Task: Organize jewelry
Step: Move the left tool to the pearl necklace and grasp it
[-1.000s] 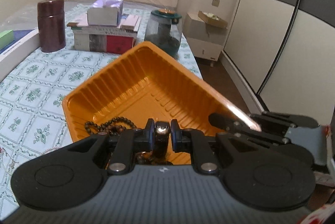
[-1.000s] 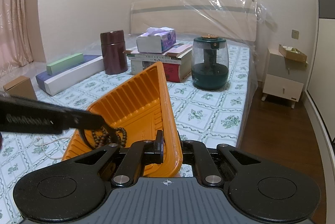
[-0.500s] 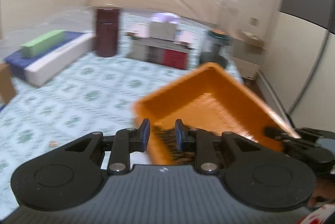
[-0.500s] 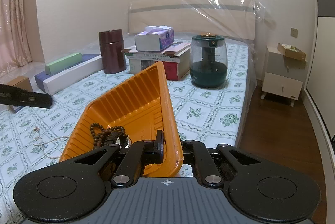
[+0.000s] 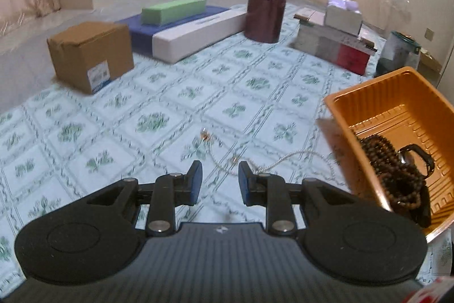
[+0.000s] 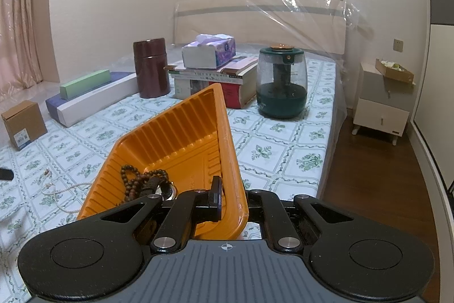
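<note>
1. Bedsheet (image 5: 159,116), floral check, is filling the lower two thirds of the left wrist view; I am working over it.

2. Orange tray (image 6: 181,138), ribbed plastic, is sitting at centre of the right wrist view and at the right edge of the left. I am gripping its near rim with the right gripper (image 6: 231,201), jaws narrowed onto the wall, one finger inside and one outside.

3. Left gripper (image 5: 220,179) is hovering at bottom centre, jaws moderately wide and holding nothing, pointing at the chain.

4. Bead bracelet (image 5: 394,169), dark brown, is lying coiled in the tray's lower right with a dark-strapped watch (image 5: 415,160) on top.

5. Pale necklace (image 5: 272,161), the piece I judge I am going for, is lying loose on the sheet just beyond the left fingertips, trailing right toward the tray. It is looking thin, cream-white and cord-like, with a small orange-brown pendant (image 5: 205,135) at its far end, centre frame.

Risks, as I judge them:
- The tray is looking tilted in my right grip; more tilt could be sending beads and watch sliding out.
- The chain is fine and flat on soft cloth; the jaws could be pinching fabric instead, or closing past the cord.
- Lifted by one strand, the necklace could be dragging, swinging, or snagging the tray rim.
- The left view is slightly blurred, so my aim is uncertain.
</note>
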### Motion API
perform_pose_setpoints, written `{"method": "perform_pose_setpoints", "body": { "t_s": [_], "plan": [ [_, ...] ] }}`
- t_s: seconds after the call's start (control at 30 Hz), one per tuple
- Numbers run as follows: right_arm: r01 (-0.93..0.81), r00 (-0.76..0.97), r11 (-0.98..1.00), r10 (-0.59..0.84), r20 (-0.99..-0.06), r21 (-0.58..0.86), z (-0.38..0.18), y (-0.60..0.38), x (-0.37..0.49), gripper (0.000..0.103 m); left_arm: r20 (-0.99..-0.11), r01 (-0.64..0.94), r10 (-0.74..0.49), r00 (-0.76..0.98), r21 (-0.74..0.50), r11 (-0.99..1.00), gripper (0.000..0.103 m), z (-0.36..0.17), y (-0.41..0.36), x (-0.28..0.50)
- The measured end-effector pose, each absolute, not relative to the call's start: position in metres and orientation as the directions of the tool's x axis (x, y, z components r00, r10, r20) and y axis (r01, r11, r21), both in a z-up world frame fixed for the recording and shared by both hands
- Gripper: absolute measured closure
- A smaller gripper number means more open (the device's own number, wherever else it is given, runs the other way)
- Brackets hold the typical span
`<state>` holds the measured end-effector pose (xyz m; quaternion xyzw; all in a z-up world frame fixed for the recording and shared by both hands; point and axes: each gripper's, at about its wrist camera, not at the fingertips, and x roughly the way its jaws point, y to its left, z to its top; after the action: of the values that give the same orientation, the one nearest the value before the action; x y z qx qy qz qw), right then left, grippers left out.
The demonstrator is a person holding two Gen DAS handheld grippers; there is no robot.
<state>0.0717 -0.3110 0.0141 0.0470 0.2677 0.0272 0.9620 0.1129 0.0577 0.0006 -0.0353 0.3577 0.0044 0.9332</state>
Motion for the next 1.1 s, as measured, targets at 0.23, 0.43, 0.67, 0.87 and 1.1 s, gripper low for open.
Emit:
{"method": "perform_pose_setpoints", "body": {
  "t_s": [0.23, 0.43, 0.67, 0.87, 1.1],
  "plan": [
    [-0.027, 0.854, 0.995, 0.075, -0.515, 0.099, 0.014, -0.312, 0.072, 0.095, -0.685, -0.03, -0.057, 0.726, -0.114, 0.993, 0.079, -0.021, 0.05, 0.12],
    [-0.026, 0.852, 0.995, 0.073, -0.518, 0.098, 0.011, -0.313, 0.073, 0.095, -0.687, 0.002, -0.121, 0.716, -0.172, 0.985, 0.079, -0.031, 0.026, 0.14],
    [-0.024, 0.85, 0.995, 0.074, -0.522, 0.102, 0.009, -0.315, 0.073, 0.095, -0.73, -0.019, -0.1, 0.676, -0.153, 0.988, 0.079, -0.051, 0.007, 0.162],
    [-0.02, 0.847, 0.995, 0.071, -0.527, 0.102, 0.007, -0.315, 0.076, 0.095, -0.736, -0.023, -0.046, 0.675, -0.083, 0.996, 0.101, -0.055, 0.006, 0.162],
    [-0.022, 0.848, 0.995, 0.073, -0.525, 0.102, 0.007, -0.316, 0.077, 0.095, -0.725, -0.022, -0.035, 0.688, -0.068, 0.997, 0.103, -0.044, 0.026, 0.146]
  ]
}}
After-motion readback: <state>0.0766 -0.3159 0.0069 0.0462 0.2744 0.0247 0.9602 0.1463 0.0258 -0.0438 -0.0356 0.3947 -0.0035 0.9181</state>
